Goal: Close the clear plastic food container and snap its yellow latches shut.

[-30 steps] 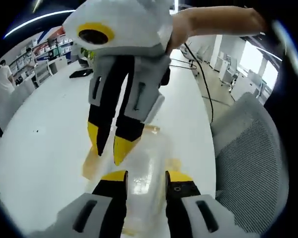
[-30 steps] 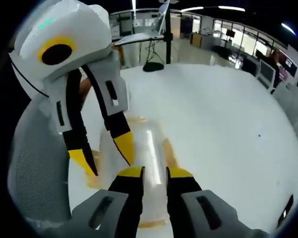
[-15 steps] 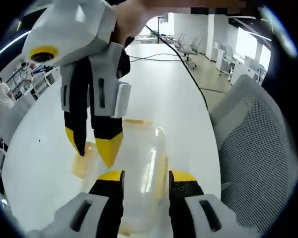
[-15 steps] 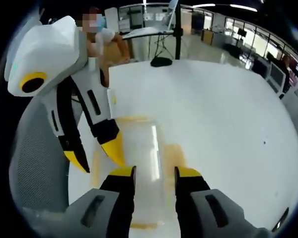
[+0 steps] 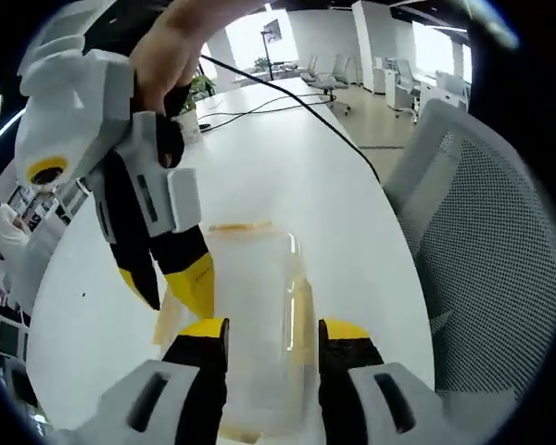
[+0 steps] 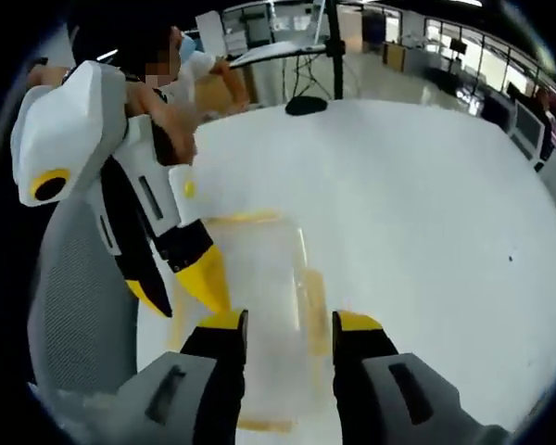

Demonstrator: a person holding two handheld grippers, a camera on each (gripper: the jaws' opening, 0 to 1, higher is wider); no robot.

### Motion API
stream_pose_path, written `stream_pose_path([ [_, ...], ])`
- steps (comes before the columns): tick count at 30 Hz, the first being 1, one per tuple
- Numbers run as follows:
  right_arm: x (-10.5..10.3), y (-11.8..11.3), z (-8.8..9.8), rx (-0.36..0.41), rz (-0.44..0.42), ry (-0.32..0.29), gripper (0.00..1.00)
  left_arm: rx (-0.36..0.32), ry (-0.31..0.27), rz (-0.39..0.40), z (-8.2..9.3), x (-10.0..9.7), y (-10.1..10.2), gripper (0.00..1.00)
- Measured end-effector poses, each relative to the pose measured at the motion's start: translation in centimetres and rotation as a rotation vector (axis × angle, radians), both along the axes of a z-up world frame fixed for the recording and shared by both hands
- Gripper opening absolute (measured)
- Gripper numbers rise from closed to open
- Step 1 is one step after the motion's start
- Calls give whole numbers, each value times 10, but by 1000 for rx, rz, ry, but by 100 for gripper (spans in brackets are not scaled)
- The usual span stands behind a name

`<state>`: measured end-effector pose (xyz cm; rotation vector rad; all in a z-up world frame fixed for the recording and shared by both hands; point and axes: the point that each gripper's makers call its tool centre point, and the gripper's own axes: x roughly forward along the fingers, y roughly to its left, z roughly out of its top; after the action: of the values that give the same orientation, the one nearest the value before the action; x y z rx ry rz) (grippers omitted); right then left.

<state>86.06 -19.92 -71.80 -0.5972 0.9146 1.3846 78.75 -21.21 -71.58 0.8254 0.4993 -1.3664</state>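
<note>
Clear container (image 5: pixel 255 315) with yellow latches (image 5: pixel 302 315): lies on the white table (image 5: pixel 287 176), directly ahead of the left gripper (image 5: pixel 267 332) and partly between its parted jaws, which grip nothing; whether the tips touch the lid cannot be told. Right gripper (image 5: pixel 171 292): in the left gripper view it comes down from the upper left, held by a hand (image 5: pixel 171 46), its yellow tips at the container's left edge, jaws apart, nothing held. In the right gripper view the same container (image 6: pixel 259 287) sits just past the right gripper (image 6: pixel 283 324), between its spread jaws, with the left gripper (image 6: pixel 181 287) angled in from the left, tips close beside the near long side; contact unclear. One latch (image 6: pixel 310 311) runs along the container's right side, another yellow strip (image 6: pixel 241 219) along its far end. Edges and room: table open and bare beyond and to the right of the container in the right gripper view; a grey mesh chair (image 5: pixel 482 250) stands against the table edge close by. Cable (image 5: pixel 296 102) crosses the far tabletop. Surroundings: bright open office, desks and chairs at distance.
</note>
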Motion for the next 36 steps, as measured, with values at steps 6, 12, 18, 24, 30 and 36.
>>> stream_pose_path([
  [6, -5, 2, -1, 7, -11, 48, 33, -5, -25, -7, 0, 2, 0, 31],
  [12, -5, 5, -3, 6, 2, 72, 36, 5, -53, -21, -1, 2, -1, 30],
  [18, -4, 5, -5, -5, -2, 123, 36, 7, -74, -16, -1, 2, -2, 30],
  [24, -5, 4, -6, -1, -11, 145, 36, 10, -73, -7, -1, 3, -2, 30],
  [30, -5, 5, -7, 15, -40, 163, 36, 11, -81, 0, -1, 3, -2, 29],
  [36, -7, 6, -9, 8, -54, 173, 34, 29, -119, 9, -5, 6, 1, 26],
])
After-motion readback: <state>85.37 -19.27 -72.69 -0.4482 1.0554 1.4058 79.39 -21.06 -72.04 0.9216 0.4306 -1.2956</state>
